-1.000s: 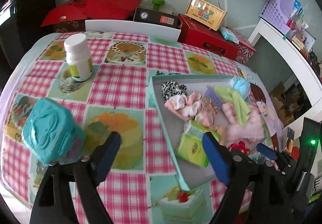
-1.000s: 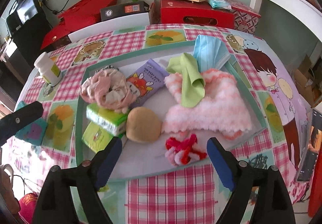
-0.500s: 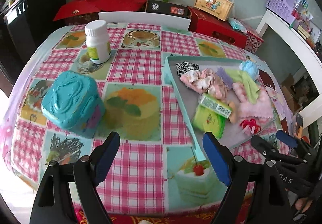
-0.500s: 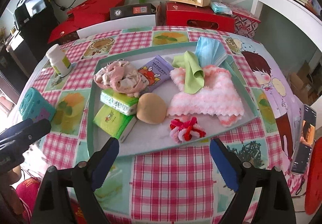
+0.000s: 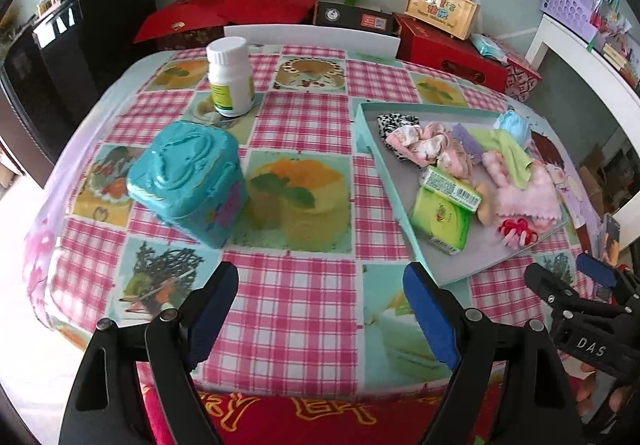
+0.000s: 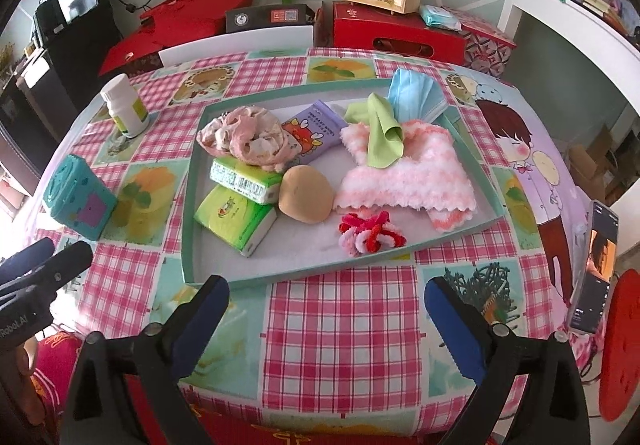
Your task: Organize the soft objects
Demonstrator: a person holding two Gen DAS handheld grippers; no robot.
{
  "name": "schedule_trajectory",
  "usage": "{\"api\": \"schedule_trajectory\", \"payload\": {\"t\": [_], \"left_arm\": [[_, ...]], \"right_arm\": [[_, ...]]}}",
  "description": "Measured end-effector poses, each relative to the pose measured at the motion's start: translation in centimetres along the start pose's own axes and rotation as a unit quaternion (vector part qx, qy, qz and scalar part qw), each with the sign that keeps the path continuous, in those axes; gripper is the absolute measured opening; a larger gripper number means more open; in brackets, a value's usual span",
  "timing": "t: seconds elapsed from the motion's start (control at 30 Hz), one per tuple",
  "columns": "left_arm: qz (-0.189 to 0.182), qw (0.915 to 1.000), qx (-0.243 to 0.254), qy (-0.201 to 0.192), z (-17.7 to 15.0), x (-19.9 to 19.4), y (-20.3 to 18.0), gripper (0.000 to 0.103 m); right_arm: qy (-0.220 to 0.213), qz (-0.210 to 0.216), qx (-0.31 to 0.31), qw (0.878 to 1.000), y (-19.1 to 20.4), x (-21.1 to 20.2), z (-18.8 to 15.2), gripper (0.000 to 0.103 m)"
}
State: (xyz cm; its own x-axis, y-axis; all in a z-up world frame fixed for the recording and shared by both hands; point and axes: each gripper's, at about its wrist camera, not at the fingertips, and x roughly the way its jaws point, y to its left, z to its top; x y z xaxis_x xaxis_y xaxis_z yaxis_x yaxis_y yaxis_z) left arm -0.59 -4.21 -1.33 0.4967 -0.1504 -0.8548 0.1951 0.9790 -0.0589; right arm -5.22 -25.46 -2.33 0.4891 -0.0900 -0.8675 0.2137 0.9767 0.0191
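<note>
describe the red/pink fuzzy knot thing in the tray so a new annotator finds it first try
Start at the shallow teal-rimmed tray on the checked tablecloth and go to its near edge. The fuzzy knot lies there on bare grey liner, just in front of the pink-and-white knitted cloth and to the right of the tan egg-shaped ball. It is the only red item in the tray: small, looped, red, pink and white strands.

tray (image 6: 188, 205): on table (image 6: 344, 325), centre
sponge (image 6: 306, 195): in tray, tissue packs (image 6: 236, 219) at its 9 o'clock
towel (image 6: 408, 173): sponge's 3 o'clock
bottle (image 6: 124, 107): tray's 10 o'clock
tin (image 6: 78, 203): tray's 9 o'clock
</note>
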Motion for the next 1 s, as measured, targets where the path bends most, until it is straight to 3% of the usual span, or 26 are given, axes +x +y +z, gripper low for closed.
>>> {"api": "schedule_trajectory", "payload": {"t": [0.17,0.6,1.0], "left_arm": [[-0.010,0.9999,-0.003,0.008,-0.5,-0.1,0.4,0.085],[0.030,0.9995,0.008,0.004,-1.5,0.2,0.3,0.085],[0.034,0.9994,-0.003,0.005,-1.5,0.5,0.8,0.085]], "right_arm": [[0.002,0.000,0.000,1.000,0.1,-0.1,-0.3,0.103],[0.006,0.008,-0.008,1.000,0.6,0.2,-0.8,0.103],[0.017,0.011,-0.010,1.000,0.7,0.9,-0.9,0.103]]}}
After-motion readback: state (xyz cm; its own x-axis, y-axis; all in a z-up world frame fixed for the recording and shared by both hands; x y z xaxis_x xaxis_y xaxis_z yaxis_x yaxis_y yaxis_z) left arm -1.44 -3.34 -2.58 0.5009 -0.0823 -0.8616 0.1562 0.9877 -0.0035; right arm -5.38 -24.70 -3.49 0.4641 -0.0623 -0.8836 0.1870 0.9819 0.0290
